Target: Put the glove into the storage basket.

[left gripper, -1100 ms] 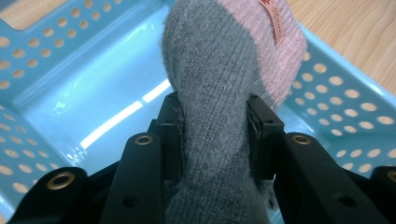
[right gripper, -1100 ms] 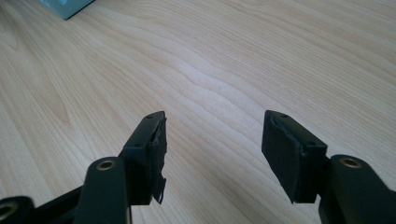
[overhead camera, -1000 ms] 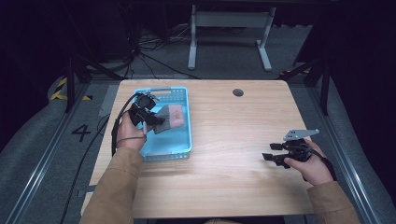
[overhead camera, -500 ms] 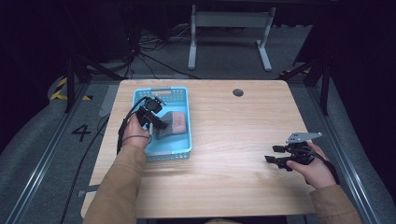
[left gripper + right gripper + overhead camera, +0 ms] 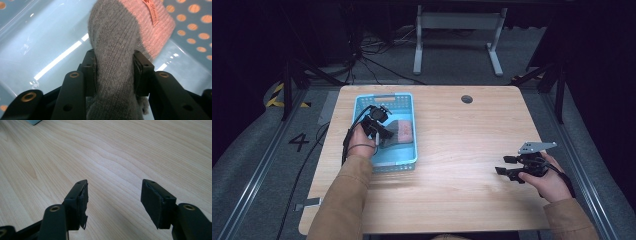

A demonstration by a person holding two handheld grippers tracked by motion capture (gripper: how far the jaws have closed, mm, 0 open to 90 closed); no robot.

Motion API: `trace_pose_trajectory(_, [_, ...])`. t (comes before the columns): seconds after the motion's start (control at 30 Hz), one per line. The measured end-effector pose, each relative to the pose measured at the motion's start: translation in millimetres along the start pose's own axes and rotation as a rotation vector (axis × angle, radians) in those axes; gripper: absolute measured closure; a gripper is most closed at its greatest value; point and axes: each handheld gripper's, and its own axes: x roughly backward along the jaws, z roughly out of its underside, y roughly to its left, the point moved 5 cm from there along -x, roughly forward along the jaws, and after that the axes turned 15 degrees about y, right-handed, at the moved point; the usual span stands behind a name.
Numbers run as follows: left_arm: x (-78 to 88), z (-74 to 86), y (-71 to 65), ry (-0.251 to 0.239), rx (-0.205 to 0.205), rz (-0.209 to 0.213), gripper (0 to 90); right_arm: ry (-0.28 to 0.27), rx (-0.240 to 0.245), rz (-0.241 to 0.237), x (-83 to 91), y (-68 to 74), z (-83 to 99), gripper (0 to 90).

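The grey-and-pink knitted sock (image 5: 117, 50) lies inside the light blue perforated basket (image 5: 408, 102) at about ten o'clock on the desk (image 5: 462, 200) in the high view. Its grey part runs between the jaws of the left hand-held gripper (image 5: 114, 72), which are clamped on it, both pads pressed into the wool; the jaws have just been easing a little wider with the sock between them. The pink ribbed cuff, with a small sewn label, spreads toward one o'clock beyond the jaws in the left gripper view, over the basket's glossy floor and its dotted wall. In the high view the left hand (image 5: 361, 142) reaches into the basket from its six o'clock side. Well apart, at about four o'clock on the desk, the right hand (image 5: 548, 177) holds the right hand-held gripper (image 5: 113, 202) low over bare wood, jaws standing wide apart with nothing between them.
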Motion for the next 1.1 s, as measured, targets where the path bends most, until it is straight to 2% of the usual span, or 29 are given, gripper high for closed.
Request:
trace_pose_trajectory(0.1, [-1.8,0.2,1.3,-0.001,0.007,0.001,61.6,0.0,0.002,0.002,0.0,0.1,-0.2,39.6])
trace_pose_trajectory(0.27, [-4.6,-2.0,1.4,0.001,-0.013,-0.035,60.9,0.0,0.007,0.002,-0.5,0.9,-1.0,39.5])
trace_pose_trajectory(0.4, [-7.1,-4.1,2.6,0.006,-0.003,-0.051,59.7,0.0,0.007,-0.001,-1.2,1.7,-1.6,39.4])
trace_pose_trajectory(0.47, [-8.4,-4.2,4.0,0.004,0.011,-0.055,56.3,-0.004,0.014,-0.001,-0.8,2.1,-2.3,39.5])
trace_pose_trajectory(0.6, [-9.3,-4.2,7.3,0.008,0.031,-0.105,44.5,-0.009,0.017,-0.004,0.5,2.8,-3.5,39.4])
trace_pose_trajectory(0.67, [-9.0,-4.2,7.4,0.009,0.019,-0.144,44.6,-0.013,0.018,-0.006,0.4,3.2,-4.4,39.3])
trace_pose_trajectory(0.83, [0.7,-4.9,3.7,-0.049,0.019,-0.146,43.7,-0.006,0.03,-0.01,-2.5,4.4,-7.0,39.1])
trace_pose_trajectory(0.97, [15.0,-3.2,-3.3,-0.112,0.007,-0.14,43.2,-0.007,0.034,-0.01,-4.0,4.3,-10.6,38.7])
trace_pose_trajectory(1.07, [27.2,-0.3,-12.2,-0.161,-0.003,-0.12,43.7,-0.009,0.043,-0.012,-4.7,3.8,-13.9,38.6])
trace_pose_trajectory(1.1, [37.5,2.7,-21.5,-0.203,-0.014,-0.111,43.7,-0.011,0.047,-0.013,-5.1,3.4,-15.3,38.6])
